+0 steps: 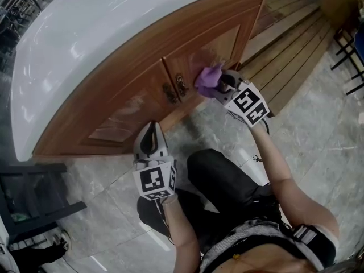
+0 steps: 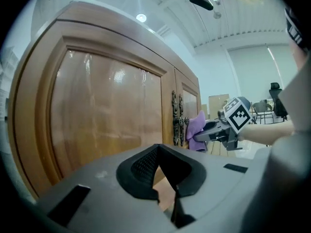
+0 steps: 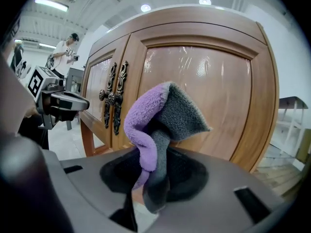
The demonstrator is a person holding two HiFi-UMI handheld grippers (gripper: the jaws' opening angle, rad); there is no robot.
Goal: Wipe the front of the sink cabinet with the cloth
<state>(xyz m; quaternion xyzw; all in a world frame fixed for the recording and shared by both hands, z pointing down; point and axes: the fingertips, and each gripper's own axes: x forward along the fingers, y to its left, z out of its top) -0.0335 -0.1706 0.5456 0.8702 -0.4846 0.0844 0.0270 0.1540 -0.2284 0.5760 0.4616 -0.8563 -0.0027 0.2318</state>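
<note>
Only overhead is the white countertop seen; the cloth is shown clamped by the right gripper at the cabinet door, the left gripper closed empty

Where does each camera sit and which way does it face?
Head view: on the person's head, looking down on cabinet, left gripper, right gripper, forearms, legs.
Left gripper view: on left gripper, facing the cabinet's left door; own shut jaws.
Right gripper view: on right gripper, facing right door; jaws holding cloth.
Shared: both gripper views show the door handles.
</note>
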